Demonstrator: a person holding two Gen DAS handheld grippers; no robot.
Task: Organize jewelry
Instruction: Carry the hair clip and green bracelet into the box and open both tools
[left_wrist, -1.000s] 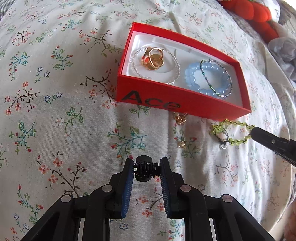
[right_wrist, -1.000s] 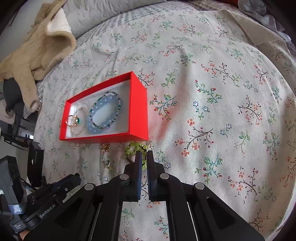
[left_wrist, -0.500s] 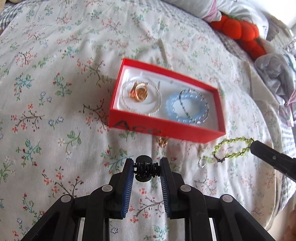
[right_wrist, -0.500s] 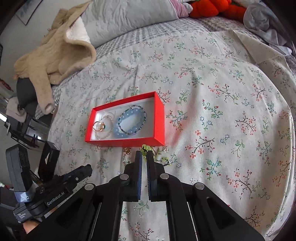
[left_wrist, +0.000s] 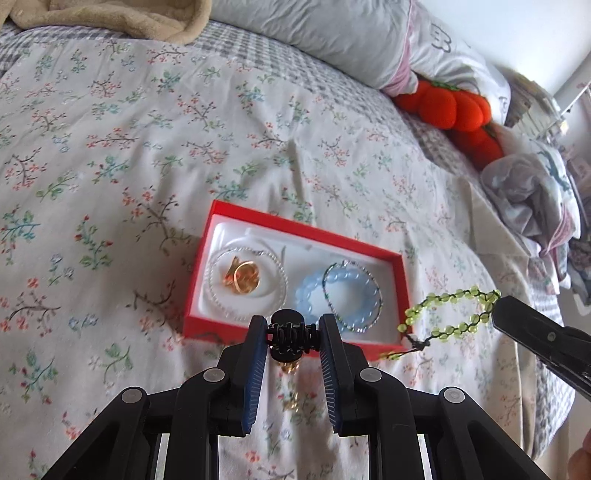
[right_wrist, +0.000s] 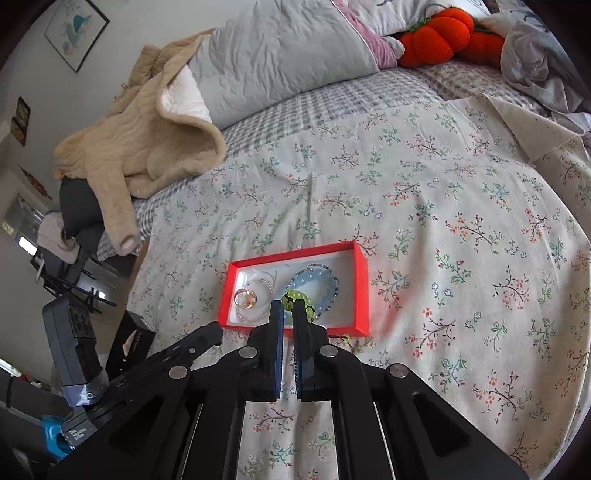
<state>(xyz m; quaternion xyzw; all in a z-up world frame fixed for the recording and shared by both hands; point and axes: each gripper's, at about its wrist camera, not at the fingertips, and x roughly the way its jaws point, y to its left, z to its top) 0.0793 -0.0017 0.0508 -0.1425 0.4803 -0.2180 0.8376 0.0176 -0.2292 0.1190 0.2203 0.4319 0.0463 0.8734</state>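
- The right gripper (right_wrist: 288, 314) was pinched narrow on the green bead bracelet (left_wrist: 448, 314), which hung clear of the bed just beside the red box (left_wrist: 404, 291), off its right end
- The left gripper (left_wrist: 291, 332) clamped a black hair claw (left_wrist: 290, 332) in front of the box's near wall
- The right was nearer for the drop; its loop stretched leftward toward the blue bracelet (left_wrist: 314, 299)
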